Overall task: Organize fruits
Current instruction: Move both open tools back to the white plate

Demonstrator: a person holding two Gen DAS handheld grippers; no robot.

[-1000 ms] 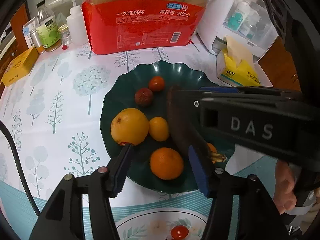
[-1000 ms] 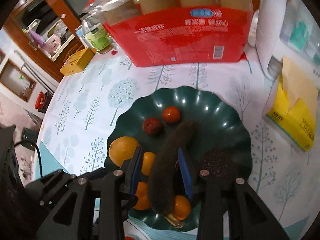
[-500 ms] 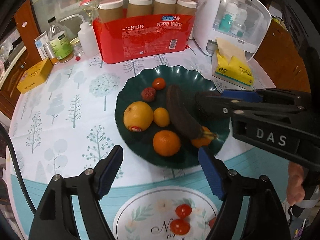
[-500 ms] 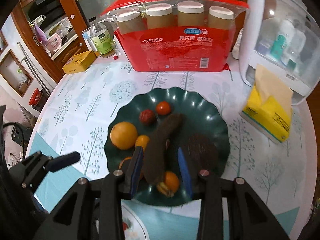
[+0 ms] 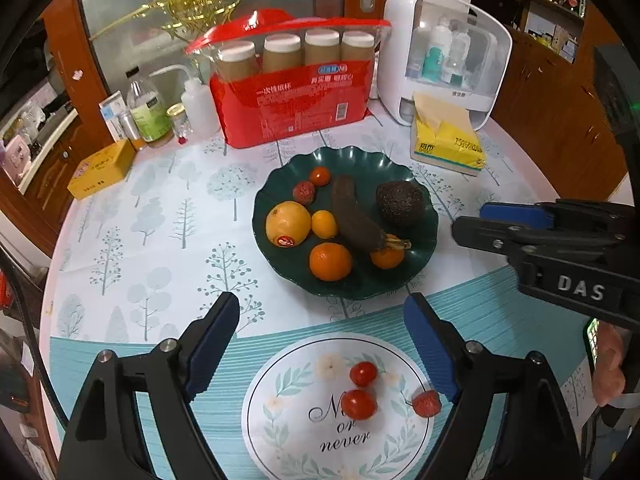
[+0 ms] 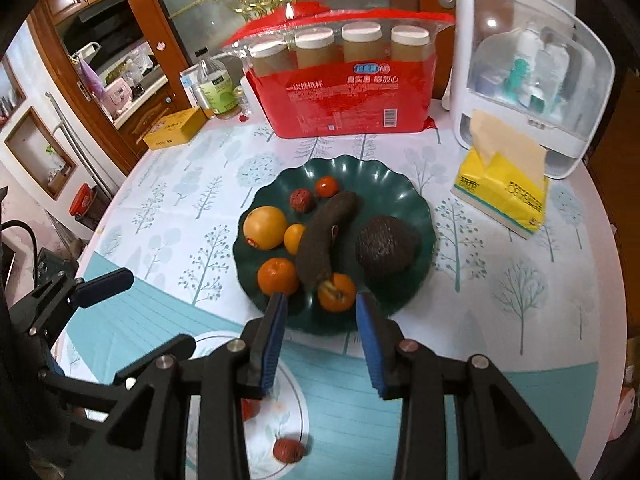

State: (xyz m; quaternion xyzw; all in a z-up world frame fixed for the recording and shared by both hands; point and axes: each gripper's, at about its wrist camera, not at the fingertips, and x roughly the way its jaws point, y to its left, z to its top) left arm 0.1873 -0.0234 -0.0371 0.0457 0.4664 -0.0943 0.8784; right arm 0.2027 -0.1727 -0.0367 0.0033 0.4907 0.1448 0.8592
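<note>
A dark green scalloped plate holds a blackened banana, an avocado, a large yellow citrus, several small oranges, a cherry tomato and a red lychee-like fruit. A white printed plate near me holds two cherry tomatoes and a red fruit. My left gripper is open and empty above the white plate. My right gripper is open and empty at the green plate's near rim; it also shows in the left wrist view.
A red pack of paper cups, a white cosmetics case, a yellow tissue pack, bottles and a yellow box line the table's far side. The round table's edge curves left and right.
Both grippers pulled back from the green plate toward me. The right gripper let go of the banana, which now lies on the plate. The left gripper opened wider.
</note>
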